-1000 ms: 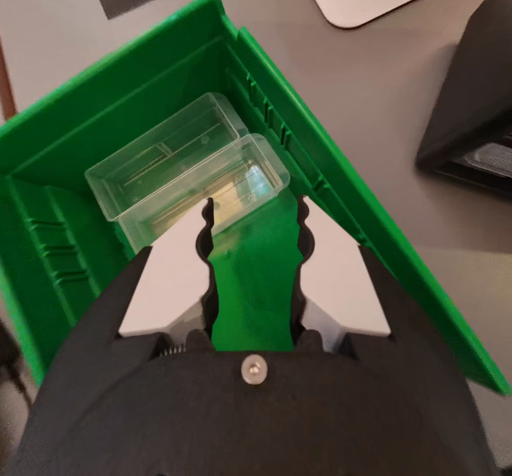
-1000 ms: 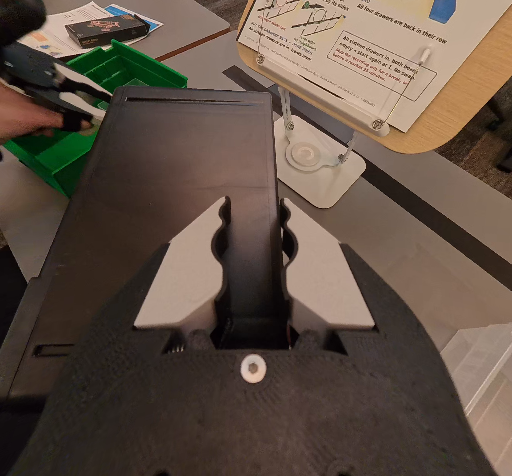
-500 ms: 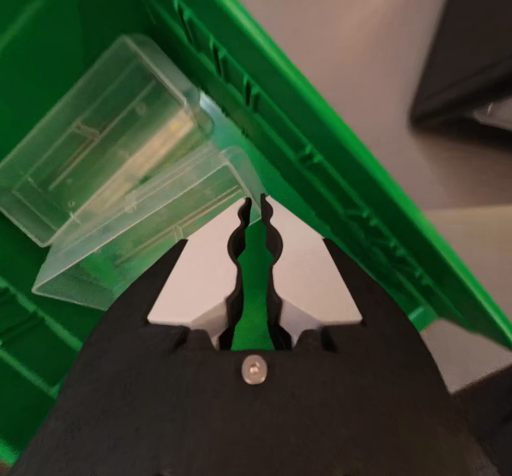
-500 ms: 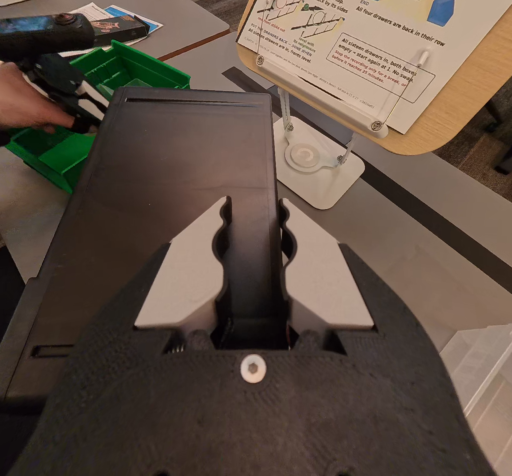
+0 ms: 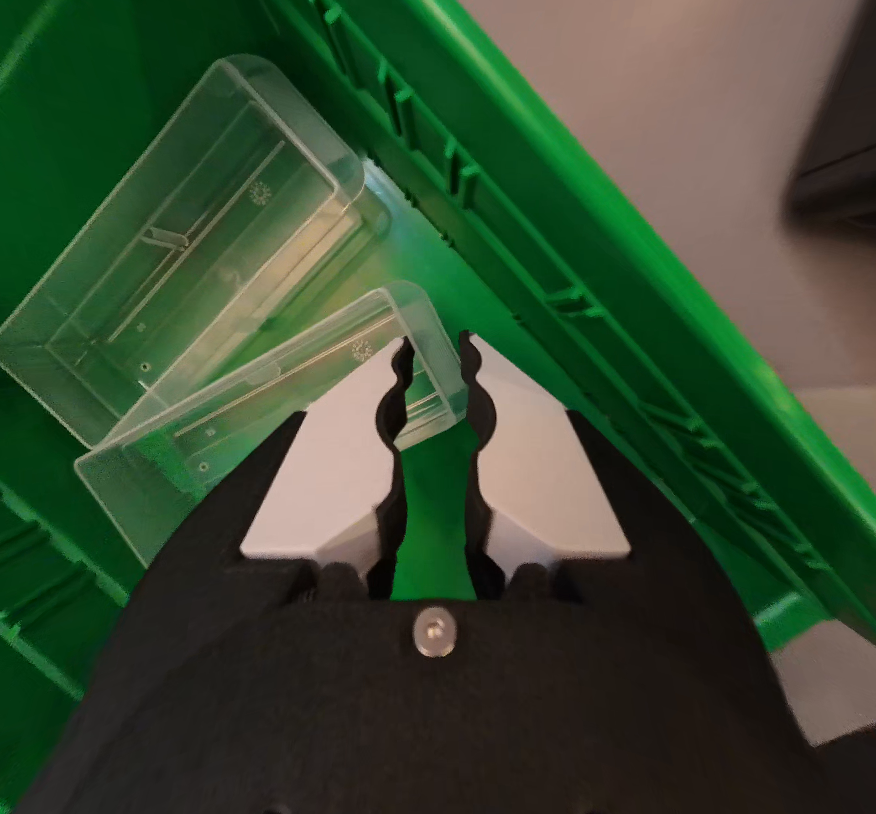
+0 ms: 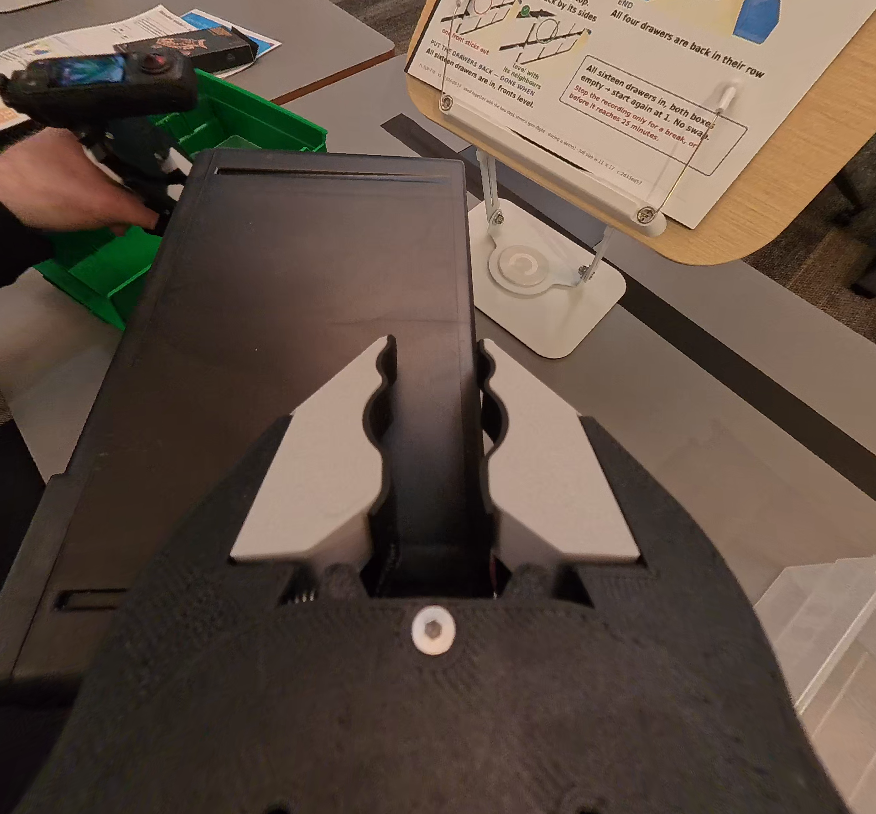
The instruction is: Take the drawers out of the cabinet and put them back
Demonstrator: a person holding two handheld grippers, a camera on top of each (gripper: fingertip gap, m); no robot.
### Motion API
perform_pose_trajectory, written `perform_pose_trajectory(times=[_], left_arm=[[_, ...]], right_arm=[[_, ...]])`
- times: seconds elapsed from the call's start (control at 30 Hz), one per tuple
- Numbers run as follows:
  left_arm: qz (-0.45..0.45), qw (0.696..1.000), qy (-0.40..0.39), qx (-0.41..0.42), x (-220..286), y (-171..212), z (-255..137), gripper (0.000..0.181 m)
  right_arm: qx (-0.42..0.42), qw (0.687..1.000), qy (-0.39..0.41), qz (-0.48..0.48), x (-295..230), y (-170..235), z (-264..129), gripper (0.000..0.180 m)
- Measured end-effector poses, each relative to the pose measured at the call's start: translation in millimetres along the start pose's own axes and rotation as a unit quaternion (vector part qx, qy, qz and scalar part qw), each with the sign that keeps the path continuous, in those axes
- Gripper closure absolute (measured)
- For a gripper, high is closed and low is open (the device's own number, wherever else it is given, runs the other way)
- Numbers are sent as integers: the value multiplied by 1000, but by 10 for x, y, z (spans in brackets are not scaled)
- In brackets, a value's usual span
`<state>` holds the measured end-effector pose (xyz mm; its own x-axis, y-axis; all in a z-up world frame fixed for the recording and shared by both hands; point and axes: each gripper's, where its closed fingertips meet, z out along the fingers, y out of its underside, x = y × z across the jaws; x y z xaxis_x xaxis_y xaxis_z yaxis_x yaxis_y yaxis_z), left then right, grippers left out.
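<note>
The left gripper (image 5: 435,341) reaches into a green bin (image 5: 545,241) where two clear plastic drawers lie tilted side by side. The nearer drawer (image 5: 303,393) has its rounded front end at the tips of the fingers (image 5: 396,393), which straddle that end with a narrow gap on each side, parted rather than clamped; whether they touch the plastic cannot be told. The farther drawer (image 5: 189,241) sits toward ten o'clock of the nearer one, its front end close against the ribbed bin wall. Beyond the wall, toward two o'clock, is the grey counter (image 5: 663,128) and a dark blurred shape at the frame's edge. In the right wrist view, the right gripper (image 6: 433,346) rests over the flat top of the black cabinet (image 6: 284,317), its fingers (image 6: 332,436) spread with a wide gap and holding nothing; the right finger hangs just past the cabinet's right edge. At ten o'clock a hand (image 6: 52,180) holds the left gripper (image 6: 156,170) down into the green bin (image 6: 265,123), just beside the cabinet's far left corner. At one o'clock a wooden board with an instruction sheet (image 6: 663,57) stands on a white stand (image 6: 545,279). Papers and a small dark box (image 6: 189,45) lie on the counter at eleven o'clock, and a clear container (image 6: 825,639) shows at four o'clock.
</note>
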<state>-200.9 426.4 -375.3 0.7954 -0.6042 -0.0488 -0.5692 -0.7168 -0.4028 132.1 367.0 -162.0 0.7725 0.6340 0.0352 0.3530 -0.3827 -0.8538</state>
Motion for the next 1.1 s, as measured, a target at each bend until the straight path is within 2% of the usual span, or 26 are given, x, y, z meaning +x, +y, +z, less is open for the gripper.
perform_pose_trajectory(times=[0.2, 0.43, 0.5, 0.6, 0.67, 0.77, 0.9, 1.0, 1.03, 1.1], left_arm=[[58, 998, -9, 35, 225, 107, -541, 167], [202, 977, -3, 73, 985, 196, -1377, 169], [258, 963, 8, 81, 1285, 224, -1578, 169], [388, 915, 70, 91, 1928, 407, -1761, 169], [470, 871, 123, 70, 2320, 684, -1717, 169], [533, 830, 166, 8, 2585, 1052, -1508, 169], [571, 792, 210, -57, 2678, 1384, -1148, 169], [594, 777, 184, -96, 2479, 1490, -853, 168], [593, 779, 177, -102, 2416, 1505, -803, 168], [568, 800, 171, -90, 2351, 1481, -788, 153]], right_arm=[[1, 1000, -2, -1, -1, -2, 1, 148], [1, 1000, -1, 0, -1, -2, 0, 148], [1, 1000, -1, 0, -1, -2, 0, 148], [0, 1000, -1, 1, 0, 0, 1, 148], [0, 1000, -1, 1, 0, 0, 1, 148], [0, 1000, -1, 1, 1, 2, 1, 148], [-1, 1000, 0, 1, 2, 2, 1, 148], [-1, 1000, 0, 2, 2, 2, 0, 148], [-1, 1000, 0, 2, 3, 3, 1, 148], [-1, 1000, 0, 2, 2, 3, 0, 148]])
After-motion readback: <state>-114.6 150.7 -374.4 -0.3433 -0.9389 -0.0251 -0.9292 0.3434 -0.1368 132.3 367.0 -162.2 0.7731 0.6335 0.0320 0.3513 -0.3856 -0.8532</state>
